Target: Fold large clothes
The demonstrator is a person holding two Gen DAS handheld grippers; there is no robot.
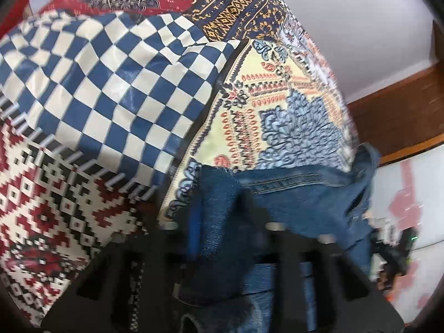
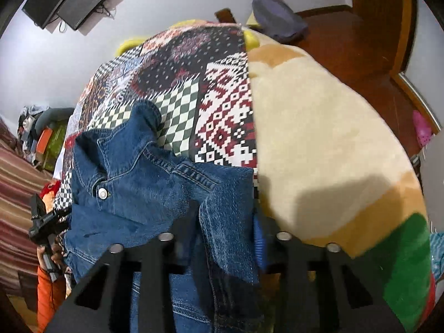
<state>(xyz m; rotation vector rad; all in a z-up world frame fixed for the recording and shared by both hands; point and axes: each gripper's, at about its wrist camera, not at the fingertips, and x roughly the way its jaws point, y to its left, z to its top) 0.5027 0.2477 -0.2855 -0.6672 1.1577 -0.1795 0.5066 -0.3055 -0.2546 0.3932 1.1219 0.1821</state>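
Both sets of jaws are closed on denim: the left gripper (image 1: 222, 208) and right gripper (image 2: 226, 216) each pinch an edge of the jacket (image 2: 138, 172), lifted at 6 o'clock over the bed's quilt (image 2: 222, 105). Folding looks barely begun; no crease shows.

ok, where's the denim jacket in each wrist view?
Left wrist: denim jacket lower centre-right, hanging from the left tongs.
Right wrist: jacket lower left to centre, button showing, pinched in the right tongs.
Shared landmark: patchwork blanket, red-and-white diamond panel.
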